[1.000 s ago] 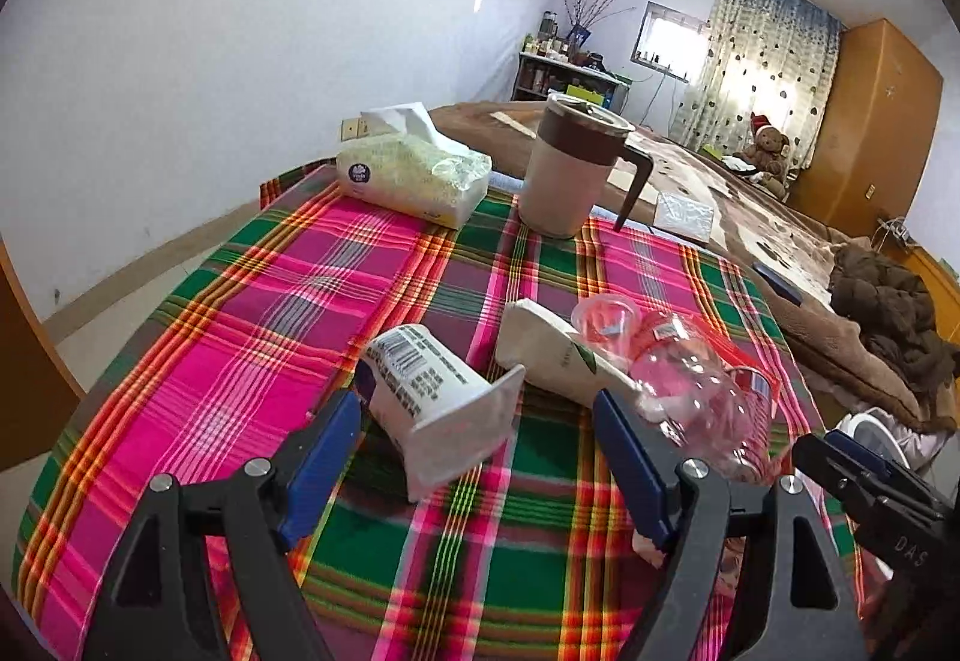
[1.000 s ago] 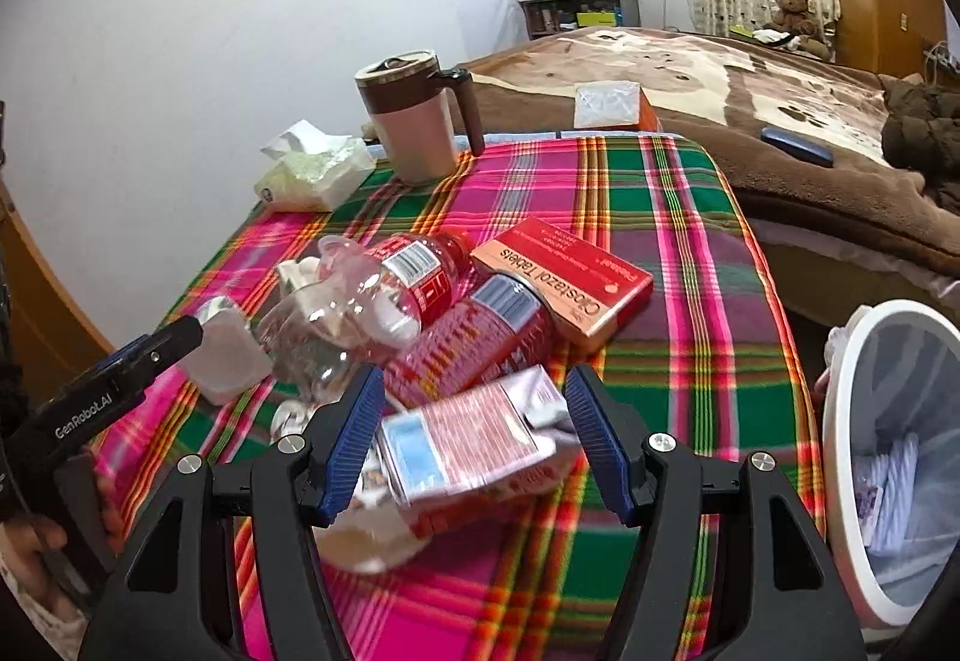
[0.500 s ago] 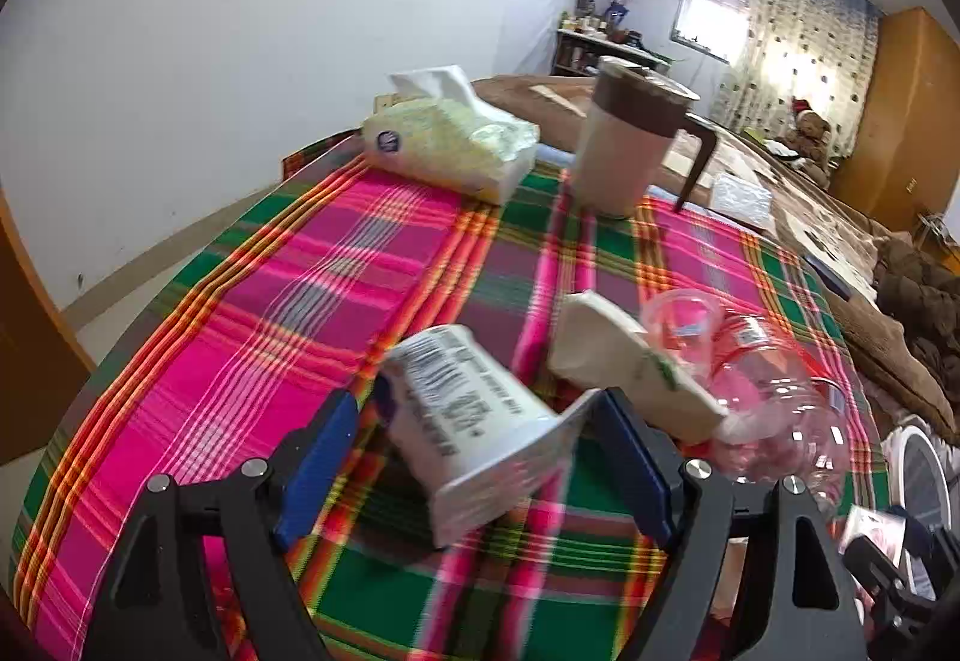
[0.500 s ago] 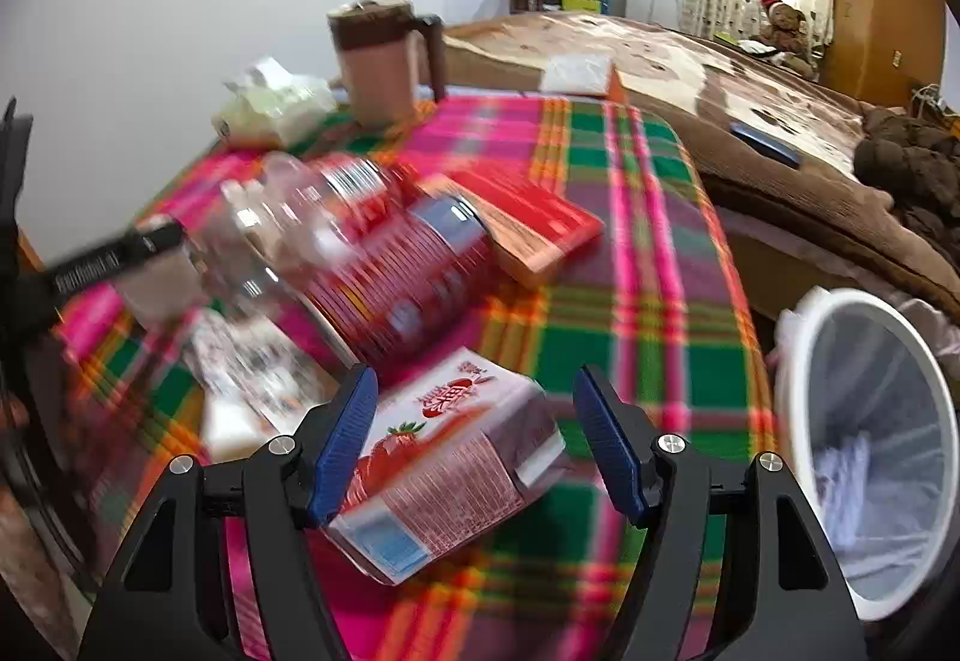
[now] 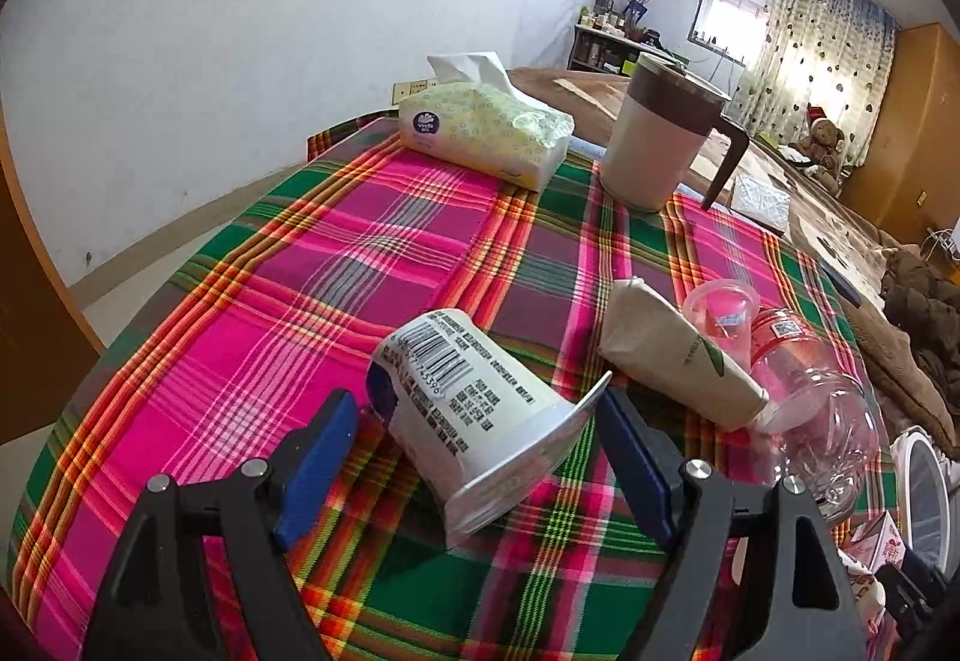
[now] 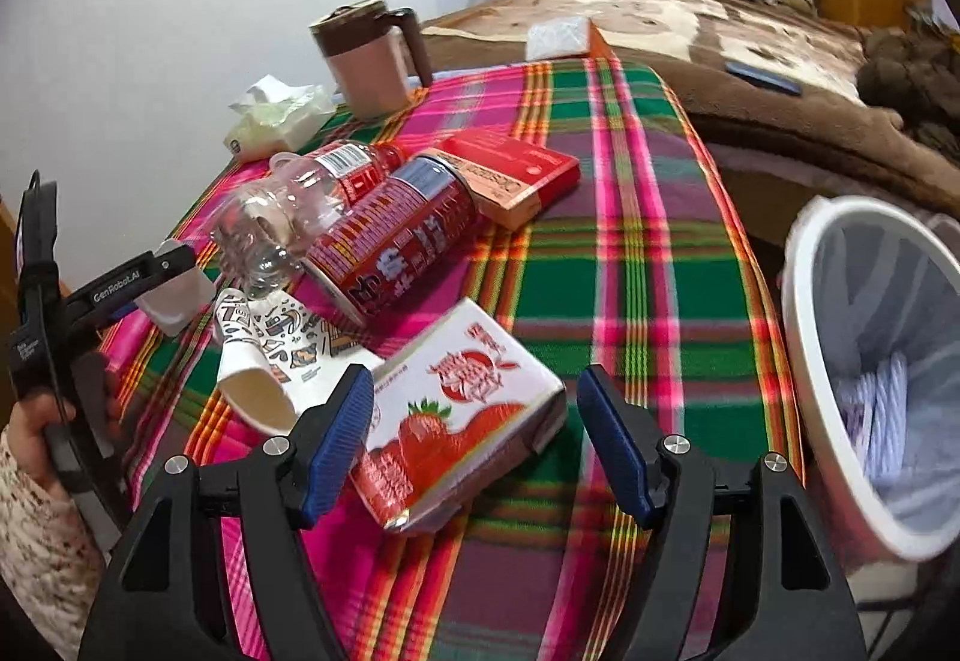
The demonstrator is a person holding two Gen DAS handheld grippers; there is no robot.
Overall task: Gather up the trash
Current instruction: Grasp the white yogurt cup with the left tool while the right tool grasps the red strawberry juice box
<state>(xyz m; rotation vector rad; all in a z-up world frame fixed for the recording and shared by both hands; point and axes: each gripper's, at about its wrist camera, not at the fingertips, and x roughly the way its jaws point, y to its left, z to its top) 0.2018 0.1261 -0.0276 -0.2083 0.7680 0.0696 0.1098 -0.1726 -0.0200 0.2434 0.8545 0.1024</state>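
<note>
A white yogurt cup (image 5: 474, 409) with a barcode lies on its side on the plaid tablecloth (image 5: 360, 253). It sits between the blue pads of my left gripper (image 5: 474, 451), which is open; the cup's rim is at the right pad and a gap shows at the left. In the right wrist view a strawberry milk carton (image 6: 462, 415) lies flat between the pads of my open right gripper (image 6: 477, 442), close to the left pad and apart from the right. The white trash bin (image 6: 804, 301) stands off the table's right edge, some paper inside.
A clear bottle (image 6: 288, 217), red can (image 6: 396, 241), red box (image 6: 510, 169) and patterned paper cup (image 6: 270, 361) lie mid-table. A tan carton (image 5: 678, 355) and small clear cup (image 5: 720, 307) lie right of the yogurt cup. Tissue pack (image 5: 480, 127) and mug (image 5: 660, 139) stand at the back.
Both grippers have come forward and down over their items. The yogurt cup and the carton now lie deeper between the pads. The right jaws stand a little wider.
</note>
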